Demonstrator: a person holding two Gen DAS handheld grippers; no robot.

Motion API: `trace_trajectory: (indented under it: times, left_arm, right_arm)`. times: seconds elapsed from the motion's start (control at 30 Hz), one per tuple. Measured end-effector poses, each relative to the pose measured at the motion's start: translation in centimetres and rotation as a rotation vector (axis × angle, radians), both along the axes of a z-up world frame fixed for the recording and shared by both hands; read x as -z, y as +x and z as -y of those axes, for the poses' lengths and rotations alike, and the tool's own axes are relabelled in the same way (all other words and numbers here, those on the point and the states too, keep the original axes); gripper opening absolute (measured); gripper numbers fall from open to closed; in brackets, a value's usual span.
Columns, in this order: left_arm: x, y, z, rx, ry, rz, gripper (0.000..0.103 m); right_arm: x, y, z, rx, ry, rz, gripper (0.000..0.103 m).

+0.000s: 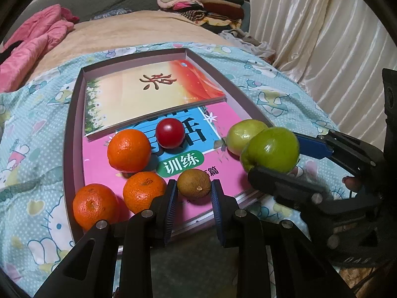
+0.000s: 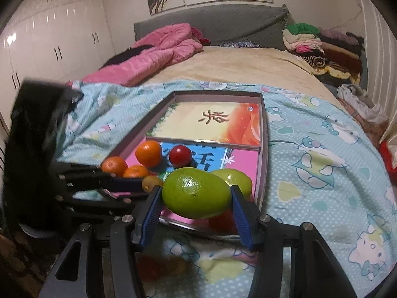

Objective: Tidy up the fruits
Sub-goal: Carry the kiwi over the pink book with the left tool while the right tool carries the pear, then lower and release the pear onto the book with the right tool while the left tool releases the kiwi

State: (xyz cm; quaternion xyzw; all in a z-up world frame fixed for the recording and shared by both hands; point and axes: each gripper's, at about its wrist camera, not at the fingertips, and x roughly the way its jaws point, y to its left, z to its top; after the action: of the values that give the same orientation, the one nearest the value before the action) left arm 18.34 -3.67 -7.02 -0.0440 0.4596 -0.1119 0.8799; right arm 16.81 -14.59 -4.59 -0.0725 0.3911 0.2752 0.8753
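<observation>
A shallow pinkish tray (image 1: pixel 74 124) on the bed holds two books with fruit lying on them. Three oranges (image 1: pixel 129 150) (image 1: pixel 144 191) (image 1: pixel 95 206) sit at its near left, and a red round fruit (image 1: pixel 171 133) lies behind them. My left gripper (image 1: pixel 194 183) is shut on a small brown fruit (image 1: pixel 194 183) low over the pink book. My right gripper (image 2: pixel 196 191) is shut on a large green fruit (image 2: pixel 196 193), held above the tray's near right corner. A second green fruit (image 2: pixel 233 178) rests in the tray just behind it.
The tray lies on a blue cartoon-print blanket (image 2: pixel 322 173). A pink quilt (image 2: pixel 158 49) lies at the far left of the bed and folded clothes (image 2: pixel 322 47) are stacked at the far right. Curtains (image 1: pixel 322 37) hang along the right side.
</observation>
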Motion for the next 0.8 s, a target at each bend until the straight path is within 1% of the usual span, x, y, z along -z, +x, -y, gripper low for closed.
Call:
trace_trajectory:
  times: [0.07,0.27,0.43,0.8]
  left_arm:
    - [0.0,0.0,-0.2,-0.001,-0.008,-0.003,0.028]
    - [0.0,0.1,-0.2,-0.003,-0.019,-0.007,0.028]
    - [0.0,0.1,-0.2,-0.003,-0.028,-0.01,0.028]
    - [0.0,0.1,-0.2,0.002,-0.029,-0.011,0.028]
  right_arm:
    - [0.1,-0.1,-0.2,-0.006,-0.022,0.012,0.054]
    - [0.3,-0.2,-0.3,-0.023,-0.04,0.029,0.054]
    - [0.4,-0.6,-1.0,-0.046,-0.09,0.067,0.054]
    - [0.5,-0.7,-1.1,-0.056,-0.098,0.079,0.054]
